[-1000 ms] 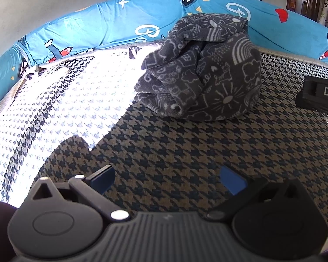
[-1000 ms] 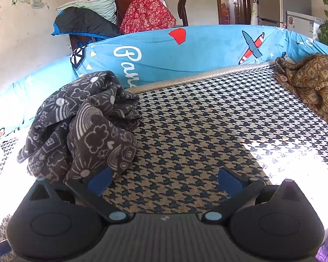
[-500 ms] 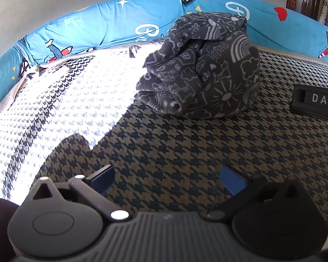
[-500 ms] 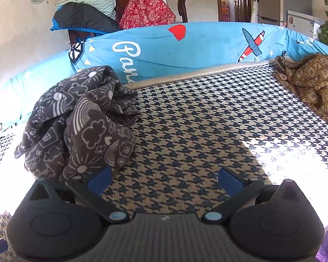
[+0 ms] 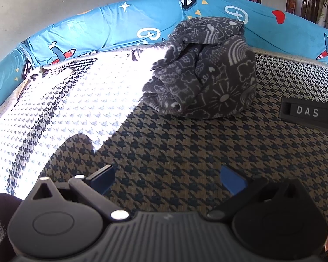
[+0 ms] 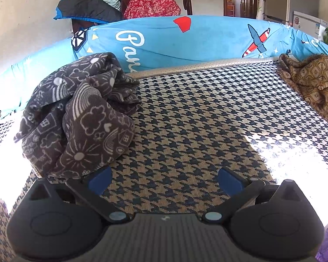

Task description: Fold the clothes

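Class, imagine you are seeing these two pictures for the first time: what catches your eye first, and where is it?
A crumpled dark grey blanket with white doodles sits bunched on the houndstooth mat, left of the open right gripper. Behind it runs a bright blue cushion with red planes. A brown patterned cloth lies at the mat's far right.

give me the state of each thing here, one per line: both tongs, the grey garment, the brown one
left tongs: open, empty, hovering over the mat, apart from the garment
right tongs: open, empty, left fingertip beside the grey garment's edge
grey patterned garment: crumpled in a heap, unfolded, lying on the mat
brown patterned garment: crumpled, unfolded, at the mat's far right
houndstooth mat: flat, partly sunlit
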